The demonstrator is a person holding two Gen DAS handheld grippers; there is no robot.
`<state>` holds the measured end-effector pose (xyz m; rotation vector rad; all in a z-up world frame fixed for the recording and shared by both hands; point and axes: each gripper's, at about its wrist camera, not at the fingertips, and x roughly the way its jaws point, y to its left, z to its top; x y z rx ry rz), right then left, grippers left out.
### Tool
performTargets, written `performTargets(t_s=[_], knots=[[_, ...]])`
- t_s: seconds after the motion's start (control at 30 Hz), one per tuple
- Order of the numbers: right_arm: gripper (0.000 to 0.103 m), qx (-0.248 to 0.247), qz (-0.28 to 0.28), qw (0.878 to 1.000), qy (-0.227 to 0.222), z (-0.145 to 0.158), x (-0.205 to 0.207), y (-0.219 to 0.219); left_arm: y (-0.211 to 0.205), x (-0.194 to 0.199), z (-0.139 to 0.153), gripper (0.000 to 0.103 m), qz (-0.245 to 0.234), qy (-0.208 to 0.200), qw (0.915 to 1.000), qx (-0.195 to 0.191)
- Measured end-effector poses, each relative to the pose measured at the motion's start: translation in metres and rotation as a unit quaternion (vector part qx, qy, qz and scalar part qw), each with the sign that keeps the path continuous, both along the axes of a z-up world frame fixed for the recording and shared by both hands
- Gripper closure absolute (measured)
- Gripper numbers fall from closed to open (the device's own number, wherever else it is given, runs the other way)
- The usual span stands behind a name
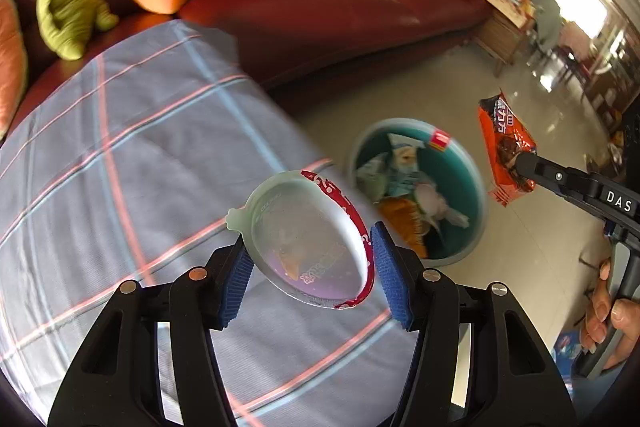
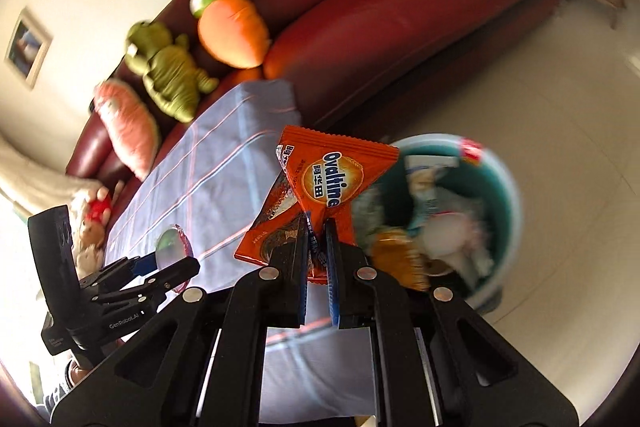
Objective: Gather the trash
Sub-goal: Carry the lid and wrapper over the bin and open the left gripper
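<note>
we carry two pieces of trash toward the teal waste bin (image 1: pixel 416 187) on the floor ahead. our left gripper (image 1: pixel 308 267) grasps a clear plastic lid with a red rim (image 1: pixel 308 239) edgewise; our right gripper (image 2: pixel 318 259) is clenched on an orange ovaltine wrapper (image 2: pixel 320 187). the lid could slip from its pads, or the light wrapper flutter past the bin's rim.

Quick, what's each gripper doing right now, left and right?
Left gripper: closed on the plastic cup lid.
Right gripper: closed on the orange snack wrapper.
</note>
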<state>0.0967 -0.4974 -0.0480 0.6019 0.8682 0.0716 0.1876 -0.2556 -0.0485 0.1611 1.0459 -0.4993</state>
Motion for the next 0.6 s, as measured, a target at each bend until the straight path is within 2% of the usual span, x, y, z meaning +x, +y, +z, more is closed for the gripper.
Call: performTargets(t_s=[0.23, 0.6], knots=[[0.095, 0.004, -0.036, 0.999, 0.021, -0.013, -0.01, -0.041, -0.056, 0.008, -0.011, 0.044, -0.04, 0.009, 0.9991, -0.008], [0.095, 0.007, -0.067, 0.997, 0.049, -0.032, -0.007, -0.068, -0.116, 0.025, -0.042, 0.044, -0.08, 0.041, 0.9958, -0.017]])
